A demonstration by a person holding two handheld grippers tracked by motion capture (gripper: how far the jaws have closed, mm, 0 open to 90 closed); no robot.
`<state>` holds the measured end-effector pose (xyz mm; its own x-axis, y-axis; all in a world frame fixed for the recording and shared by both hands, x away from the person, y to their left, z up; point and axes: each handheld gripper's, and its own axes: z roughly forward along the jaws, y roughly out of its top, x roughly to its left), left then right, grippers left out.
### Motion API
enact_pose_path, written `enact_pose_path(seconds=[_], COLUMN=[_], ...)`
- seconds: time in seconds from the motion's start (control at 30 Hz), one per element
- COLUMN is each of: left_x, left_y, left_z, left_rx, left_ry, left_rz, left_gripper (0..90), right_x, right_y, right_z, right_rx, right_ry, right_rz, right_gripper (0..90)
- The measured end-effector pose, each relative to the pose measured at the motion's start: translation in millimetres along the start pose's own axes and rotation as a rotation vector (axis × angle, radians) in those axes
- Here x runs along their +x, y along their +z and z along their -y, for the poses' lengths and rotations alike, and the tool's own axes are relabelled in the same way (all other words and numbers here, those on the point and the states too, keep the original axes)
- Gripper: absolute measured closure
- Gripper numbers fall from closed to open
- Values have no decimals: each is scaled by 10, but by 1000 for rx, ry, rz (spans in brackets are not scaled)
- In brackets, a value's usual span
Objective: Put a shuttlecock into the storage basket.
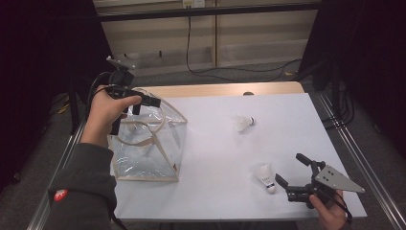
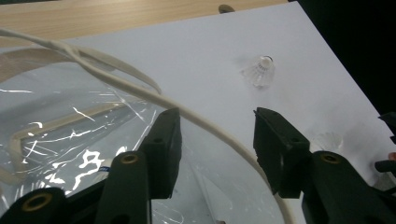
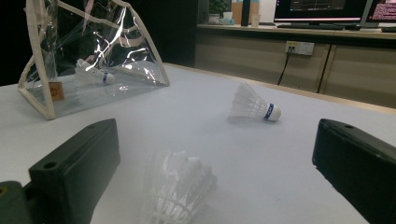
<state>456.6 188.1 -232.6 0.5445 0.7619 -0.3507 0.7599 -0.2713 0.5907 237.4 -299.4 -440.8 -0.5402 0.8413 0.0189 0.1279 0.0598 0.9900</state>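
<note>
A clear plastic bag [image 1: 148, 148] with cream trim stands on the left of the white table [image 1: 215, 153]. Inside it lies a shuttlecock [image 3: 93, 74]. My left gripper [image 1: 145, 105] hovers over the bag's top with its jaws apart. The bag's cream strap [image 2: 140, 91] runs loose between them, and neither pad presses on it. A second shuttlecock [image 1: 244, 123] lies at mid-table, on its side. A third shuttlecock [image 1: 265, 177] stands on its cork end near the front right. My right gripper [image 1: 289, 167] is open just to its right, with the feathers [image 3: 175, 186] in front of the gap.
A wooden strip [image 1: 225, 89] borders the table's far edge. Beyond it are a wall panel and a hanging cable [image 1: 189, 43]. Metal rails [image 1: 364, 163] run along the table's right side. The person's left sleeve [image 1: 81, 191] rests at the front left corner.
</note>
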Motion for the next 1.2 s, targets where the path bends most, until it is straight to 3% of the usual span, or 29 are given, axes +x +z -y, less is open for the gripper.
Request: enact_pose_path(seconds=[0.47, 0.5, 1.2], left_x=[-264, -272, -555], left_y=[41, 42, 205], left_z=[-38, -39, -3], left_rx=[-21, -14, -10], left_ry=[25, 41, 110], left_rz=[85, 89, 164], left_gripper=[361, 346, 247], right_x=[1, 1, 1], right_y=[2, 1, 2], right_z=[0, 0, 0], right_rx=[0, 0, 3], right_ry=[-1, -1, -6], right_rz=[-2, -1, -1], right_gripper=[5, 5, 5])
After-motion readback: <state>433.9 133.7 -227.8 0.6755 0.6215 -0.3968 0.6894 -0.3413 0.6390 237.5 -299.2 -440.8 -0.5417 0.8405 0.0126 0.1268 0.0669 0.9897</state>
